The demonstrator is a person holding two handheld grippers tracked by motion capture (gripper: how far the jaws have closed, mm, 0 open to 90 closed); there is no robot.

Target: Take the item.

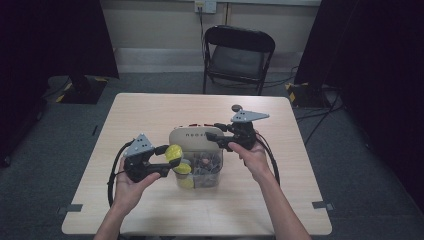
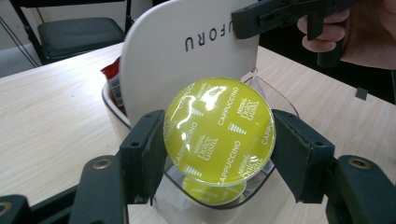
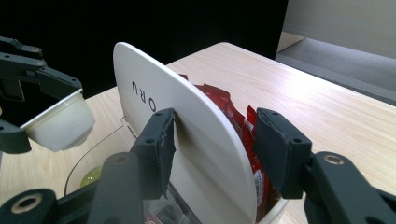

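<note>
The yellow-lidded coffee capsule (image 2: 219,133) sits mid-frame in the left gripper view, pinched across its rim by the left gripper (image 2: 218,154), whose jaws are closed on it from both sides. In the high view it hangs at centre-left, just above the clear container (image 1: 200,172) that it appears to have come from; more capsules lie inside, one directly under it. It looks light and stiff at the rim, but the foil top is thin and the plastic cup is smooth, so the rim edges are the safe place to hold, with modest pressure. The white lid (image 3: 187,135) stands tilted up at the container's far side. The right gripper (image 3: 212,140) straddles its edge: the left jaw touches the lid's face, the other stands off behind it, so a firm clamp cannot be told. Red packets (image 3: 233,116) fill the rear compartment. All rests on the pale wooden counter (image 1: 150,110).
</note>
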